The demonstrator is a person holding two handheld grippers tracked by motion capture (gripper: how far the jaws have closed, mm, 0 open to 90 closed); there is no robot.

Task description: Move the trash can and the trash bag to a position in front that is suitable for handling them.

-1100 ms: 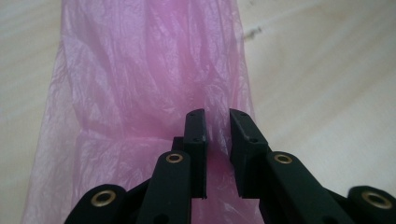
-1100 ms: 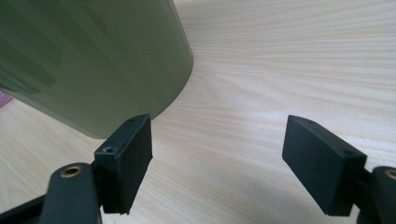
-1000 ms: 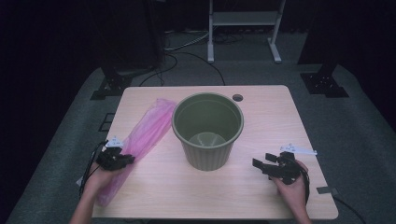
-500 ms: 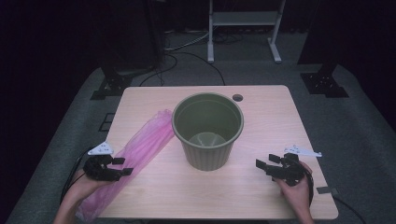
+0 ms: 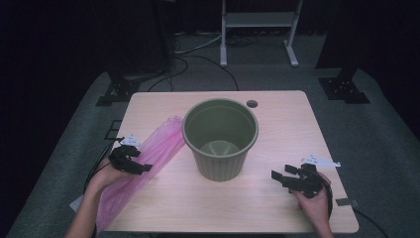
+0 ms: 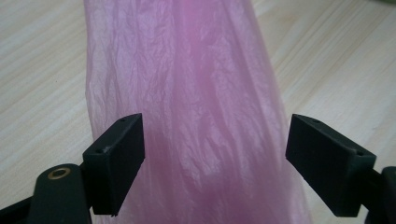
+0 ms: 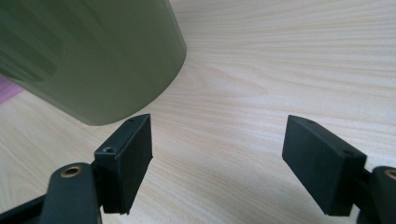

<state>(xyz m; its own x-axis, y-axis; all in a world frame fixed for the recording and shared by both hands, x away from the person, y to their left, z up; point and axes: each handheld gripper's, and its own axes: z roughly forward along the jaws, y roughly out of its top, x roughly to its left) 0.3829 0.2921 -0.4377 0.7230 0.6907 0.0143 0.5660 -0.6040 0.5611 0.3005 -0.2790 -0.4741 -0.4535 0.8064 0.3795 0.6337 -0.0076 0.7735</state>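
Observation:
A long crumpled pink plastic bag [image 5: 163, 144] lies flat on the wooden table [image 5: 287, 124], running from the pot's left side to the near-left edge. A green plastic pot [image 5: 220, 136] stands upright and empty at the table's middle. My left gripper [image 5: 140, 164] hovers over the bag; its jaws have just been opening. In the left gripper view the bag [image 6: 201, 93] lies between the wide-apart jaws of that gripper [image 6: 217, 140], and the pads do not press on it. My right gripper [image 5: 280, 177] stays open near the front right, with bare wood between its jaws [image 7: 217, 140] and the pot [image 7: 93, 51] ahead to its left.
A small dark round hole [image 5: 252, 103] sits in the tabletop behind the pot. On the grey floor beyond the table stand a white metal frame [image 5: 257, 20] and black stand feet [image 5: 344, 89], with cables [image 5: 198, 54]. A tape strip [image 5: 344, 202] marks the near-right edge.
The left gripper let go of the pink bag and opened. It first drew back toward the near-left edge, then came forward along the bag toward the pot. The right gripper stayed put.

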